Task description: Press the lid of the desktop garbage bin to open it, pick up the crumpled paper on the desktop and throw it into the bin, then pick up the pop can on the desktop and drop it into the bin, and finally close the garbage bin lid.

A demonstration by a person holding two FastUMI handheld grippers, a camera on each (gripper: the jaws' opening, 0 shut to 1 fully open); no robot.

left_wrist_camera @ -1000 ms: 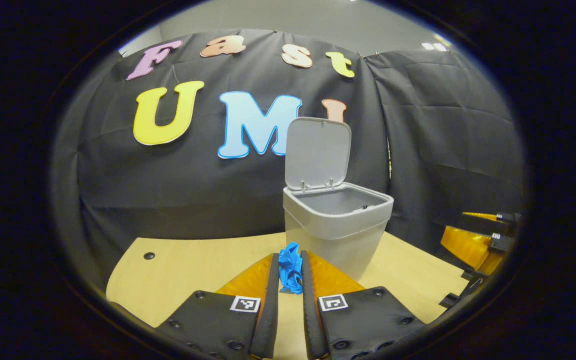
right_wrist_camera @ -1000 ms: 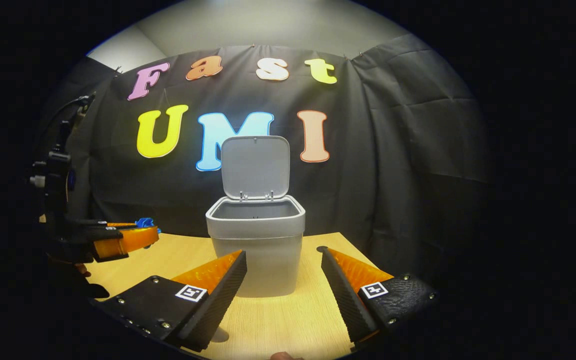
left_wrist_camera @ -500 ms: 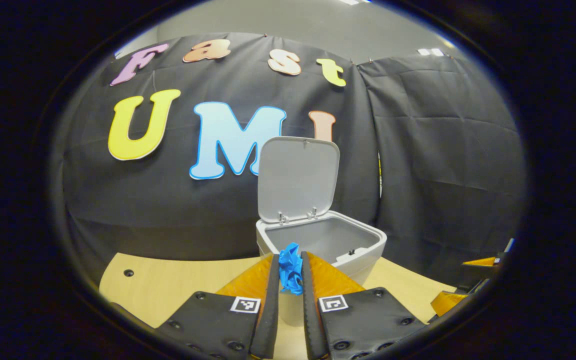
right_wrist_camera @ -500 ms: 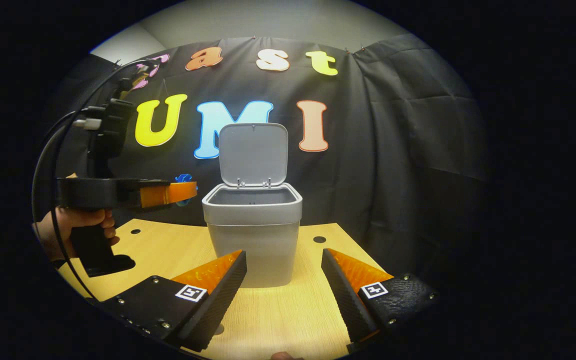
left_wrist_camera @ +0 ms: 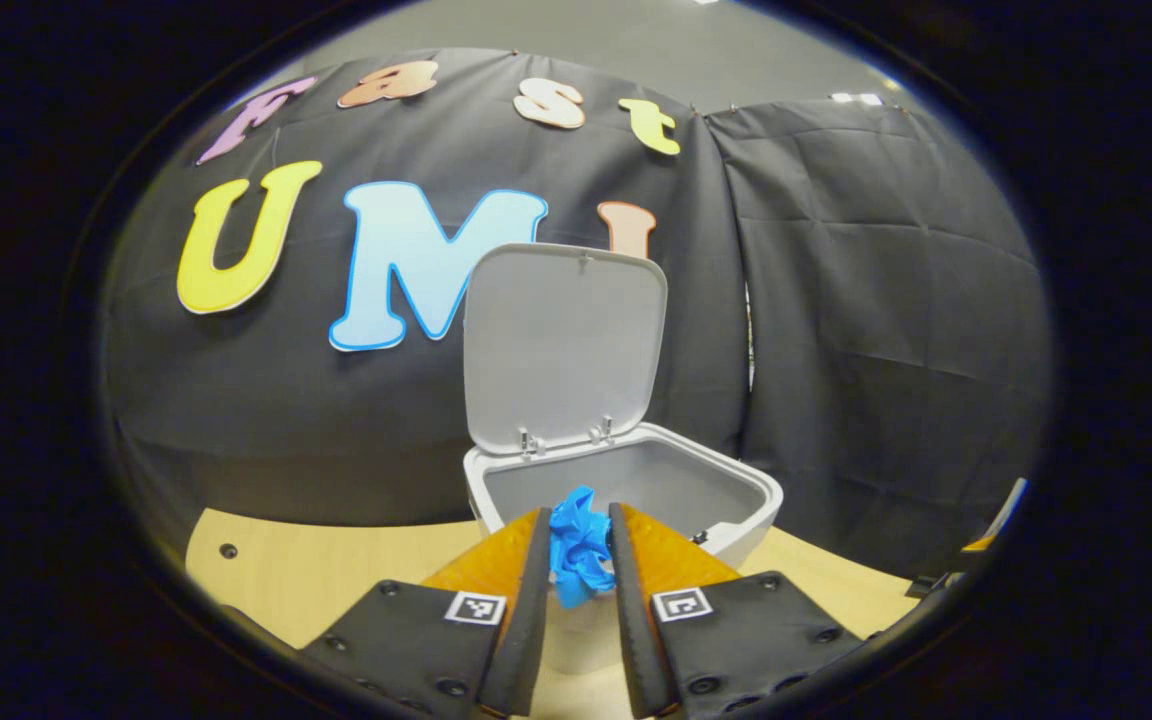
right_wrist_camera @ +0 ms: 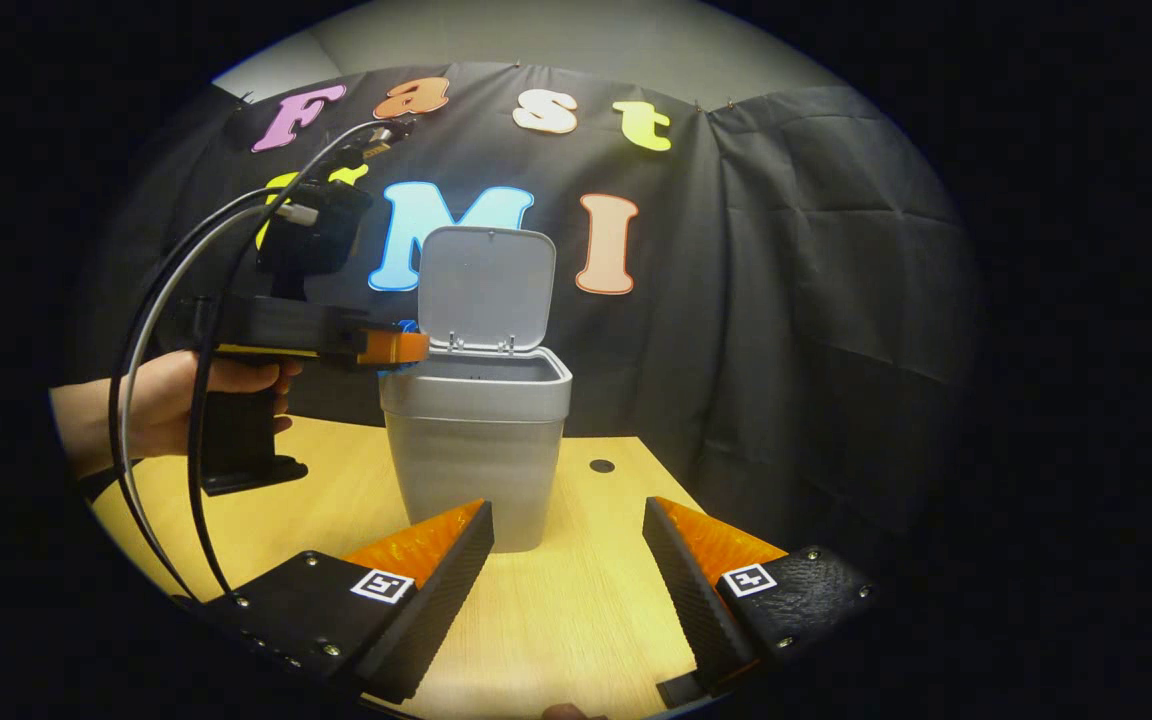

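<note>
In the left gripper view, the left hand-held gripper (left_wrist_camera: 578, 560) pinches a blue crumpled paper (left_wrist_camera: 576, 545) between both fingers, near their tips. The wad is taller than it is wide, its long axis running upright along the gap, its upper end poking above the fingertips. Just beyond it stands the grey desktop garbage bin (left_wrist_camera: 726, 505), mouth up and uncovered. The paper sits in front of the bin's near rim, overlapping the opening. The bin's lid (left_wrist_camera: 564, 345) is swung up on its rear hinges and stands nearly upright, its inner face turned toward the camera, its long axis vertical. The wooden worktop (left_wrist_camera: 326, 575) spreads below and to the left, with a small dark hole near its far edge.

In the right gripper view, the same bin (right_wrist_camera: 476, 440) stands upright on the worktop (right_wrist_camera: 576, 610), taller than wide, lid (right_wrist_camera: 486, 285) raised behind the opening. The left hand-held gripper (right_wrist_camera: 406, 347) reaches in level from the left, its tips at the bin's left rim at mouth height, a speck of blue showing just above them. A person's hand (right_wrist_camera: 186, 395) grips its handle, and cables (right_wrist_camera: 166, 400) loop down from its body. The right hand-held gripper (right_wrist_camera: 568, 545) hovers low over the worktop in front of the bin, its fingers spread wide apart with nothing between them.
</note>
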